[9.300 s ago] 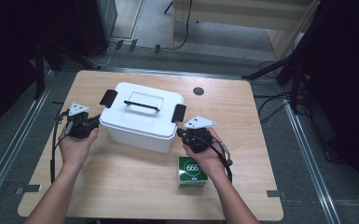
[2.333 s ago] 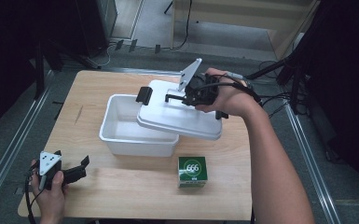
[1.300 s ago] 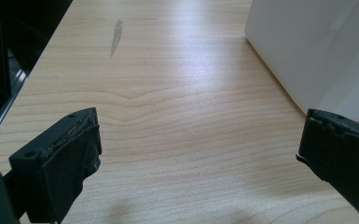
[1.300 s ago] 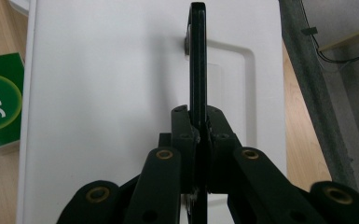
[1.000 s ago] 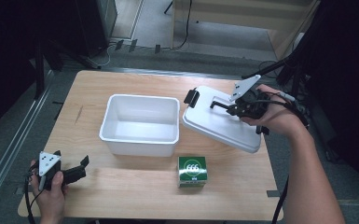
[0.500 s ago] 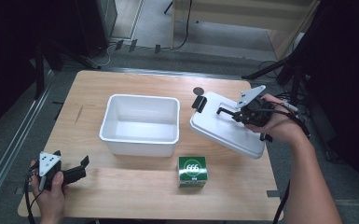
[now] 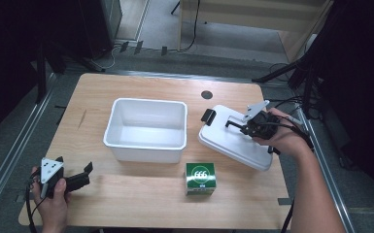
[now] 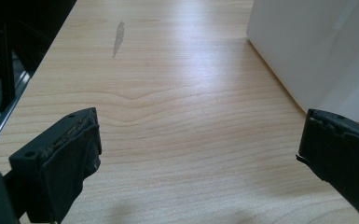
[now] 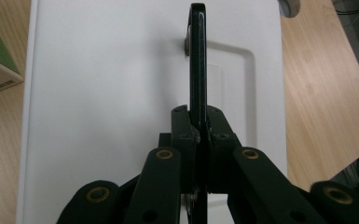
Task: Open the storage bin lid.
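The right gripper [image 7: 245,127] has its jaws clenched on the handle [image 9: 197,56] of the lid [image 7: 233,143], near the table's right edge. Judged from here, settle the lid flat before letting go; the left gripper [image 7: 80,178] waits with jaws released.

Setting: lab or recording studio. Wooden counter [image 7: 141,204] on grey floor, metal rails [image 7: 9,155] along both sides, black curtains [image 7: 364,73], cables [image 7: 291,104] trailing off right edge.

high view: set above the near edge, aimed forward and down over the whole table [image 7: 141,194] | left gripper view: held low, close to the tabletop | right gripper view: pressed close above the lid [image 9: 112,93], also seen from above [image 7: 233,143]
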### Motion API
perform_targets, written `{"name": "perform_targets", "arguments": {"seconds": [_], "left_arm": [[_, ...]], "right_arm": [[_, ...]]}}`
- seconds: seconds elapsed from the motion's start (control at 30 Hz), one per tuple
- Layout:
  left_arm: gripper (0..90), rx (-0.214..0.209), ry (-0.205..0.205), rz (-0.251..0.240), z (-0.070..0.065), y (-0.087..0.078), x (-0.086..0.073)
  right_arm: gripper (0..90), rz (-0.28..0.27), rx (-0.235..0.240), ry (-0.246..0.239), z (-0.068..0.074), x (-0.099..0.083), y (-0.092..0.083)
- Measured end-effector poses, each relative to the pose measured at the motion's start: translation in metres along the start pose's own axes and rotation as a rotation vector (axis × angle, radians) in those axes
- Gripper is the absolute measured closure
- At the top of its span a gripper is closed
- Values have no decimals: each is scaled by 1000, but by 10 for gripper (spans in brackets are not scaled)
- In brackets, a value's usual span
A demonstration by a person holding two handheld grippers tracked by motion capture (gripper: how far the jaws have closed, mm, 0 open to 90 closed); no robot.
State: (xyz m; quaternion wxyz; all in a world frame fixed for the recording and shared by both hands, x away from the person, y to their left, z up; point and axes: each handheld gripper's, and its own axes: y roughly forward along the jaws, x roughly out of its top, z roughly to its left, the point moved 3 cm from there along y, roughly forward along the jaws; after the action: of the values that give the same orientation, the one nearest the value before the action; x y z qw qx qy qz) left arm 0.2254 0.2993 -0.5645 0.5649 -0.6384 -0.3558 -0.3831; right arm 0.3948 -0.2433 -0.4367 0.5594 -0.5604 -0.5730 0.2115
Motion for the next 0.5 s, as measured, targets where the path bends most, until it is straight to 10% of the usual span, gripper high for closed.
{"name": "perform_targets", "arguments": {"seconds": [0.5], "left_arm": [[0, -2, 3, 3, 0, 0, 0]], "right_arm": [[845, 39, 5, -11, 14, -8, 45]]}}
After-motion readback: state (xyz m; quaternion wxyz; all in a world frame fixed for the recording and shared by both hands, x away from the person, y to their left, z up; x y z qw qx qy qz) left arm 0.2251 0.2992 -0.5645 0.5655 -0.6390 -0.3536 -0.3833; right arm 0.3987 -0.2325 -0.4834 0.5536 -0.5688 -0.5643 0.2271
